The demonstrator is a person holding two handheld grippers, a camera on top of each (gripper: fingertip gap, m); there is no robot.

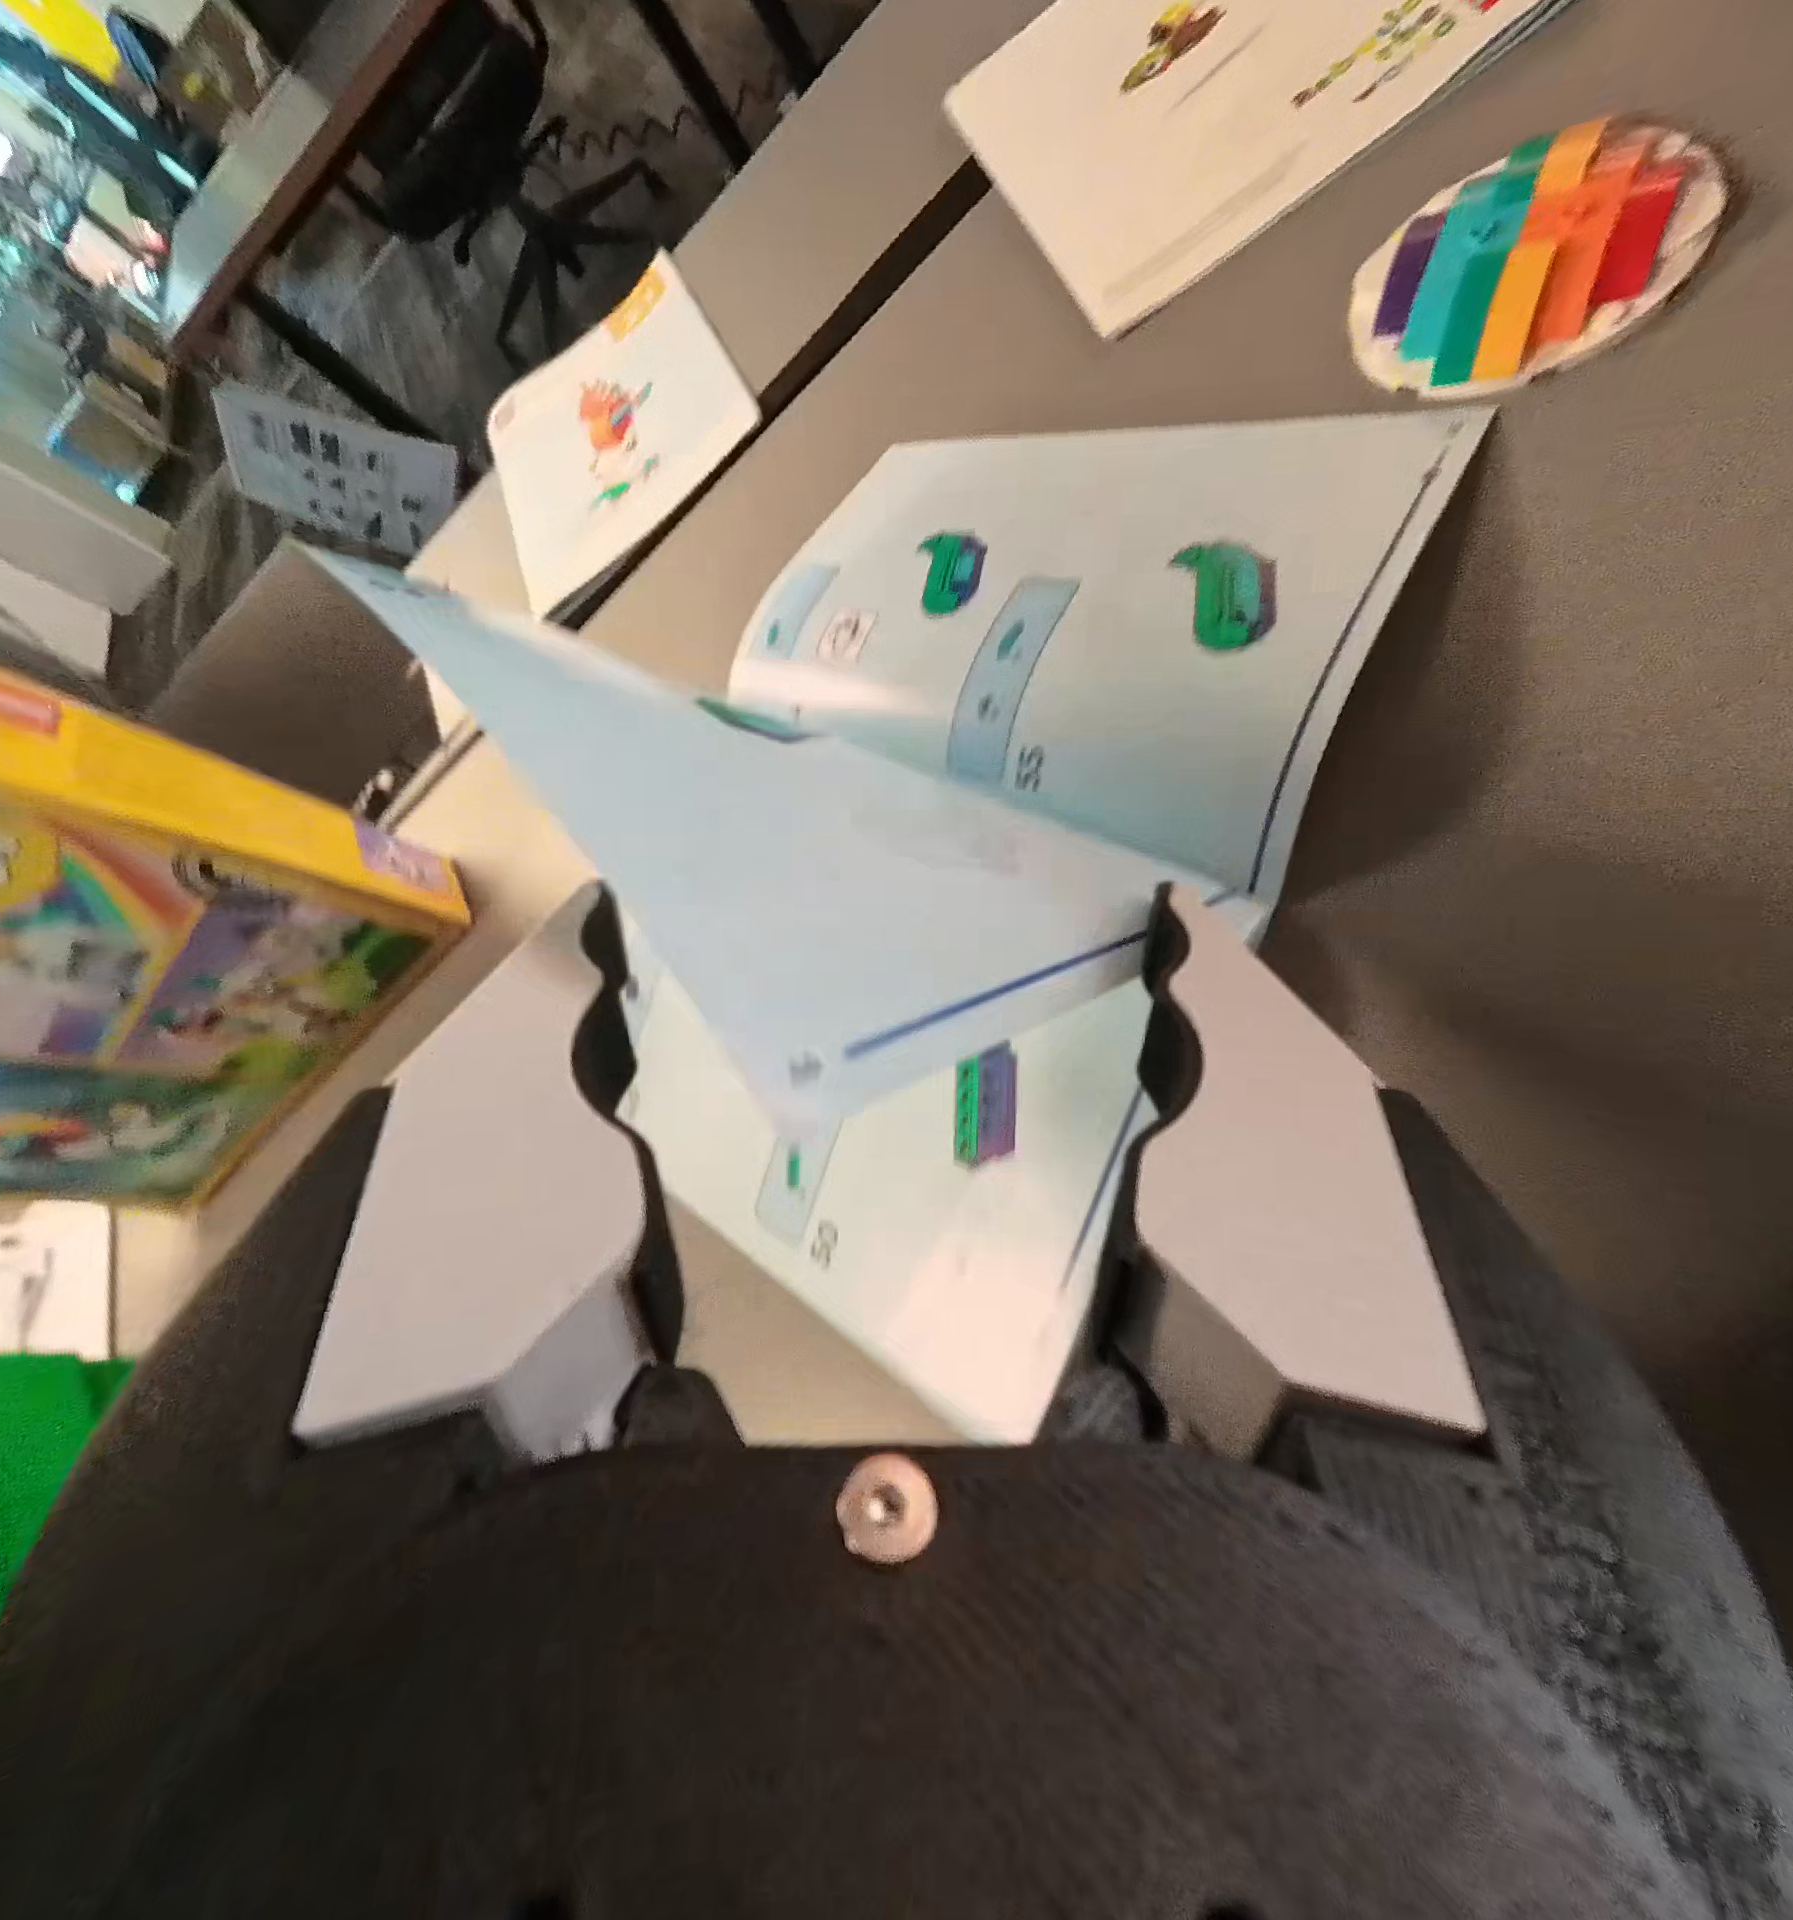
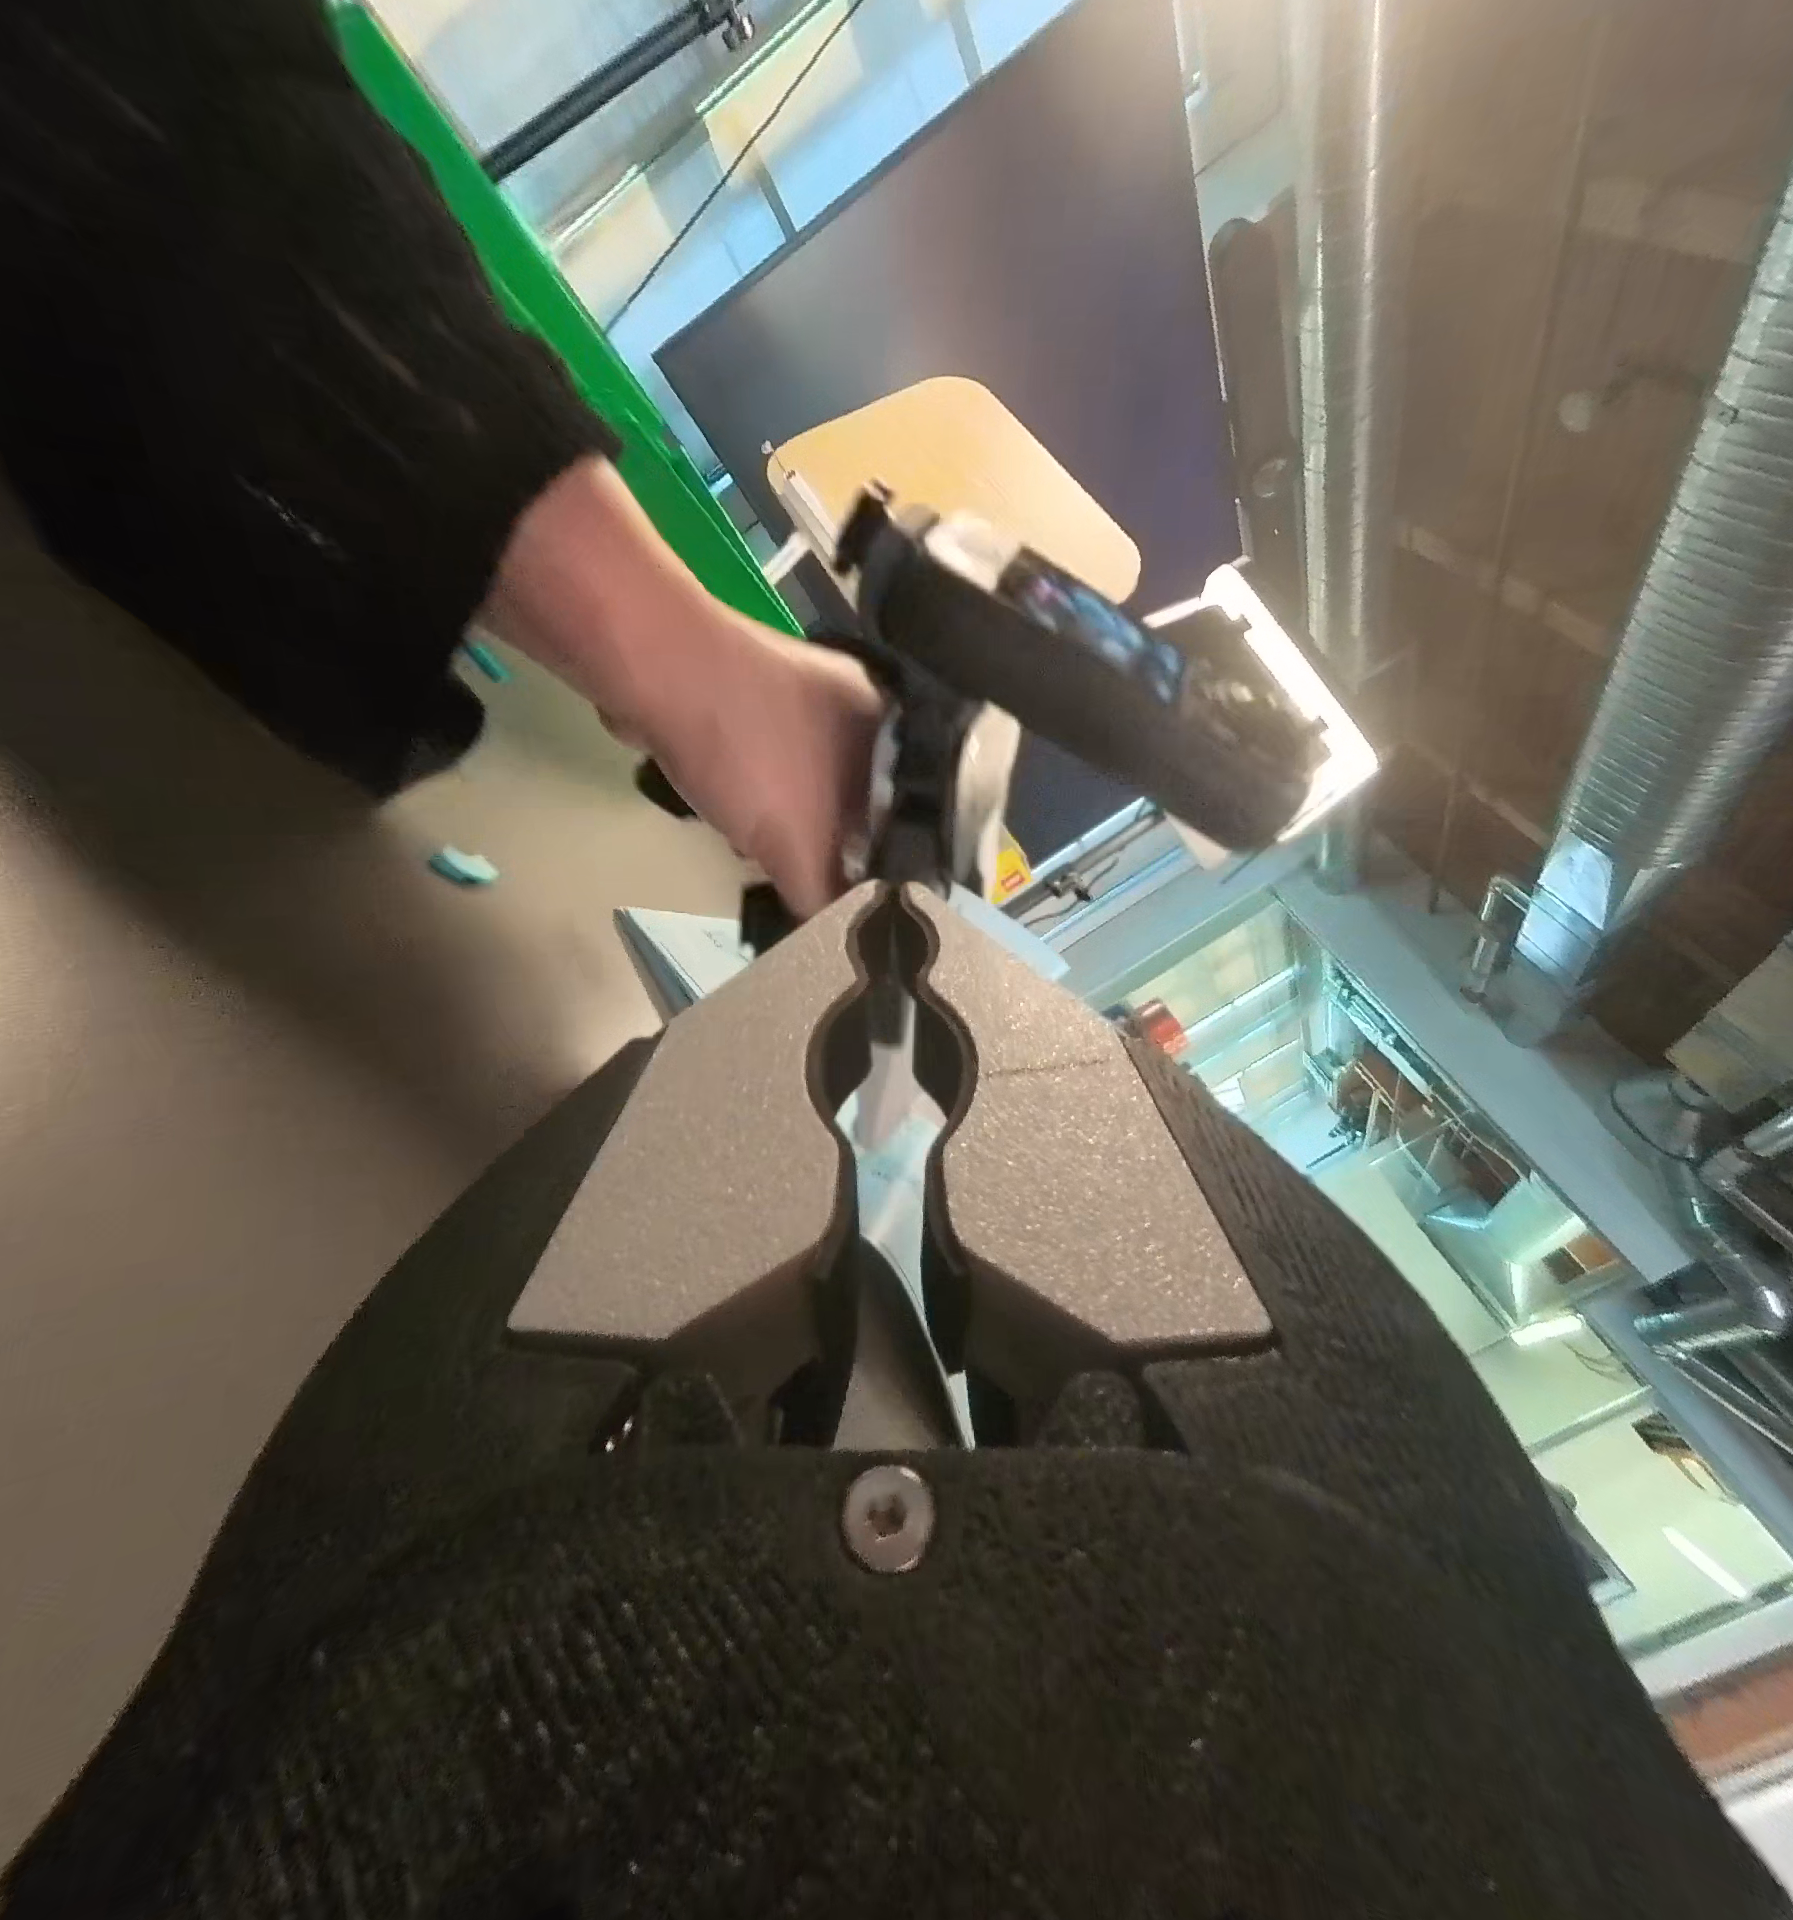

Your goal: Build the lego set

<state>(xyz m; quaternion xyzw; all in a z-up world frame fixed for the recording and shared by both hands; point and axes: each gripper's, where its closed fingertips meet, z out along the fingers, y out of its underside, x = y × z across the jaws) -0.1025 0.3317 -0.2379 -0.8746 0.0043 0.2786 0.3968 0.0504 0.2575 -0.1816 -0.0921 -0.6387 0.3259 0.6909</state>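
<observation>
The instruction booklet (image 1: 1131, 644) lies open on the grey table (image 1: 1598, 935). One of its pages (image 1: 767, 831) stands up in mid-turn, blurred. My left gripper (image 1: 884, 904) is open and empty, its fingers (image 1: 518, 1143) either side of the raised page. My right gripper (image 2: 892, 899) has its tips together, with a thin white sheet (image 2: 897, 1195) showing in the gap, apparently a booklet page. The right wrist view also shows the left gripper (image 2: 1058, 675) in a person's hand (image 2: 726, 717). A paper plate (image 1: 1391, 301) holds a built strip of coloured bricks (image 1: 1536, 249).
A yellow set box (image 1: 165, 935) lies on the table at the left. Two more booklets lie farther back (image 1: 1235, 135) (image 1: 622, 416). Small teal pieces (image 2: 461, 868) lie on the table in the right wrist view. A green panel (image 2: 559, 343) stands behind the black sleeve (image 2: 227, 364). There is about 15 cm between the tips of the two grippers.
</observation>
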